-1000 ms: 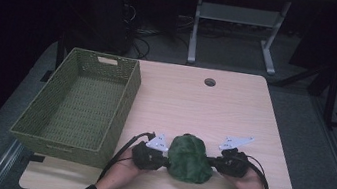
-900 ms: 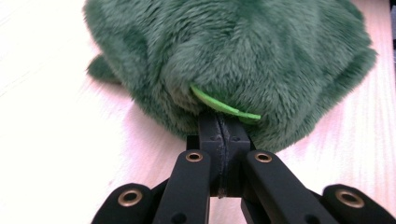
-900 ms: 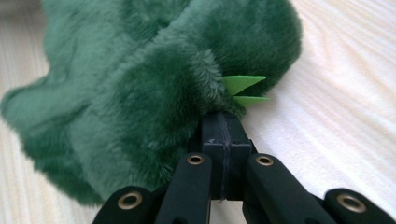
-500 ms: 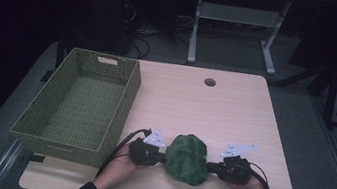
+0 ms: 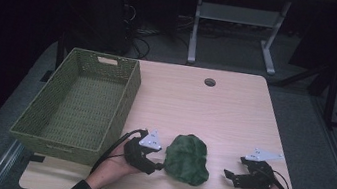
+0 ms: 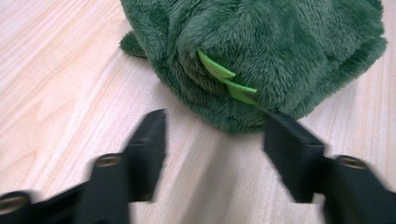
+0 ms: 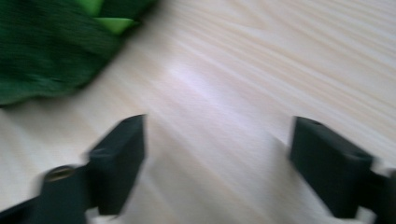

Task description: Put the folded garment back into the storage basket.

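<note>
left gripper view is showing the left gripper [image 6: 212,140] with jaws just opened wide, nothing between them; the dark green fuzzy plush toy [image 5: 187,158] is lying just beyond on the pale wooden table [image 5: 235,109]; the right gripper [image 5: 232,177], jaws also spreading empty, is sitting well apart beside it.

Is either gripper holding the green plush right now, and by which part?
Neither. The left gripper and right gripper have just opened; the green plush toy lies free on the table.

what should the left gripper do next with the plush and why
Probably ease back from the plush. The left gripper has just been opening; nothing sits between its jaws, and one jaw tip is at the fur's edge. The right gripper is open and apart from it.
</note>
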Available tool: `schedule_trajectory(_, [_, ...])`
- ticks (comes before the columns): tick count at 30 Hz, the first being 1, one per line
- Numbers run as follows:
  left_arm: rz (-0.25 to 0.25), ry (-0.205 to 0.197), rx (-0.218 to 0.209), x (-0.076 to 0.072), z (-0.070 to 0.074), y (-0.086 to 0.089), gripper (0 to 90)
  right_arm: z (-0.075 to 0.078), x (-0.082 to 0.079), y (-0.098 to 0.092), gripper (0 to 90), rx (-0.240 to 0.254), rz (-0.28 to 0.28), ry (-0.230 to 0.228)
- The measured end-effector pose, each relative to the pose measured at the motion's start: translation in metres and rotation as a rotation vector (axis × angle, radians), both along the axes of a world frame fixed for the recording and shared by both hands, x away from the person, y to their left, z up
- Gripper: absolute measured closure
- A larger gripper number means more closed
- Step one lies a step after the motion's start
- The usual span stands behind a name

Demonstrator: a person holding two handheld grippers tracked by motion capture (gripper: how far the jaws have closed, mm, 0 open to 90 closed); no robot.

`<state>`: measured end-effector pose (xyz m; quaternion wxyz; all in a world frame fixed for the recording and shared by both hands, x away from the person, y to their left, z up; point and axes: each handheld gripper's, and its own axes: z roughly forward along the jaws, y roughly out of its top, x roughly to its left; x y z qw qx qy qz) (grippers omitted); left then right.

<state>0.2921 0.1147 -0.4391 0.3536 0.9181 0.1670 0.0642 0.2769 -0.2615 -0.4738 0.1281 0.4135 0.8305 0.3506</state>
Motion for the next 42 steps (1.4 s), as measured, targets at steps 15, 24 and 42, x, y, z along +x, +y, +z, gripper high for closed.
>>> schedule_trajectory(15, [-0.098,-0.013,-0.063,0.011,0.014,-0.014,12.9,-0.01,0.009,-0.008,0.0,-0.029,-0.08,-0.039])
schedule_trajectory(24, [-0.158,-0.016,-0.082,0.016,0.01,-0.03,12.9,-0.01,0.009,-0.008,0.0,-0.03,-0.079,-0.04])
schedule_trajectory(42, [-0.203,0.007,-0.024,0.027,-0.018,-0.055,13.0,-0.01,0.009,-0.008,0.0,-0.028,-0.077,-0.038])
